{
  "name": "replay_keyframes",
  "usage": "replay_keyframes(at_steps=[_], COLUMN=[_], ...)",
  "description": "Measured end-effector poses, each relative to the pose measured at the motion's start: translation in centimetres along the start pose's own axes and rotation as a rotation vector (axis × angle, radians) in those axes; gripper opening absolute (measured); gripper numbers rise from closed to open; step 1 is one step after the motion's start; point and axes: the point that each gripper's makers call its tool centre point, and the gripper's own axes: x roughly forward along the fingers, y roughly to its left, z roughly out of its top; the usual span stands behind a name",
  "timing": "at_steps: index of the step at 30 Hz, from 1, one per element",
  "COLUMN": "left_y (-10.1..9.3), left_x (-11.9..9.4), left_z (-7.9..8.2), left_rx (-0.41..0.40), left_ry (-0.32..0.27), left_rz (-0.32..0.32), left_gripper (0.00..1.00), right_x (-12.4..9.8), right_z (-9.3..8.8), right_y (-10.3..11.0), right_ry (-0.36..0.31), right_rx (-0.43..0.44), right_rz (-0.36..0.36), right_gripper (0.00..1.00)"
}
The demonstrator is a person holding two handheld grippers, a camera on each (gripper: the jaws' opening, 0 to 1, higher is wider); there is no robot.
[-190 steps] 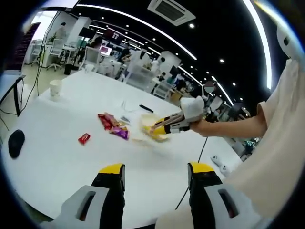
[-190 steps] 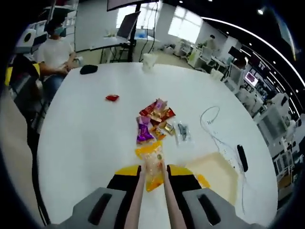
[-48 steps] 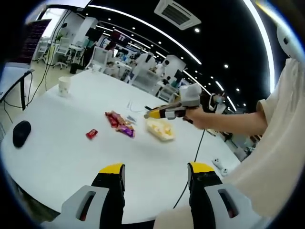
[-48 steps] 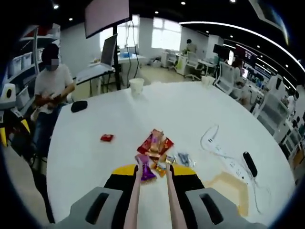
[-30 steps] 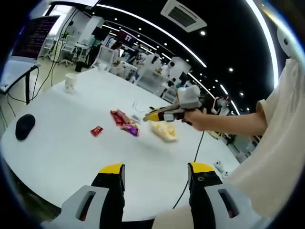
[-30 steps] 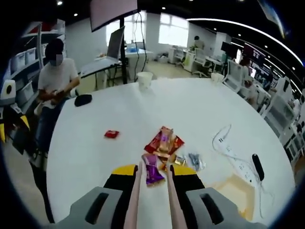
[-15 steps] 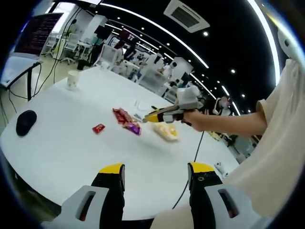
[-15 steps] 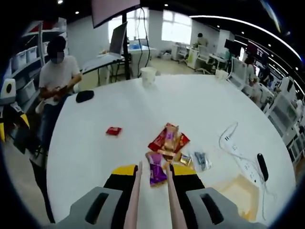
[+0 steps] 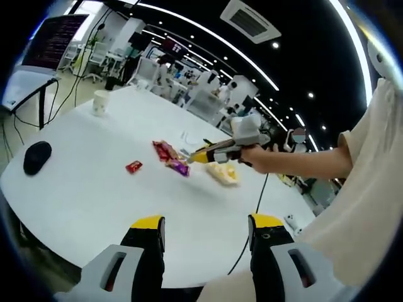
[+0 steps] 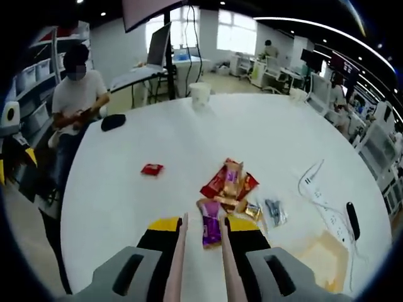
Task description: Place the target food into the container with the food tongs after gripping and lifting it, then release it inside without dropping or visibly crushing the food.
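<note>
My right gripper (image 10: 204,228) is shut on the pink food tongs (image 10: 181,251), whose two arms reach forward with a gap between them. A purple snack packet (image 10: 211,230) lies on the white table (image 10: 126,207), just between the tong tips. Behind it is a pile of red and orange packets (image 10: 228,181). The pale yellow container (image 10: 324,255) sits low to the right. In the left gripper view a hand holds the right gripper (image 9: 217,151) over the pile (image 9: 169,154), beside the container (image 9: 225,173). My left gripper (image 9: 204,233) stands open near the table's edge.
A lone red packet (image 10: 152,168) lies left of the pile. A paper cup (image 10: 200,94) and a black mouse (image 10: 113,122) stand at the far side, where a person (image 10: 75,94) sits. A white power strip with cable (image 10: 320,198) runs on the right.
The tongs, which held a yellow packet by the container 6.3 s ago, have moved over to the pile. The purple packet now lies between their tips. My left gripper has stayed open.
</note>
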Motion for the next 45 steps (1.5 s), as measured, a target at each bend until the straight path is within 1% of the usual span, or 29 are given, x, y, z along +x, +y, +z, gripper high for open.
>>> replay_keyframes(at_steps=[12,19,26,30,33,37,45], left_y=[0.3,0.5,0.8,0.8,0.7,0.8,1.1], left_x=[0.0,0.1,0.0,0.2,0.4,0.5,0.3], left_z=[-0.1,0.0,-0.1,0.0,0.4,0.7,0.4], left_rx=[-0.011,-0.009,-0.017,-0.017,-0.016,-0.015,-0.02], left_ry=[0.006,0.013,0.018,0.02,0.012,0.008,0.013], left_rz=[0.005,0.009,0.015,0.011,0.006,0.005,0.008], left_gripper=[0.53,0.53,0.53,0.53,0.53,0.53,0.53], right_x=[0.8,1.6,2.6,2.9,3.1,3.2,3.3], right_z=[-0.4,-0.9,-1.5,-1.6,-2.0,-2.0,-1.8], right_y=[0.0,-0.9,-1.8,-1.9,-1.8,-1.8,-1.4], right_ry=[0.02,0.027,0.039,0.048,0.065,0.075,0.079], right_rx=[-0.007,-0.008,-0.028,-0.036,-0.061,-0.071,-0.064], right_rz=[0.011,0.014,0.017,0.019,0.021,0.021,0.02], right_gripper=[0.26,0.26,0.26,0.26,0.26,0.26,0.27])
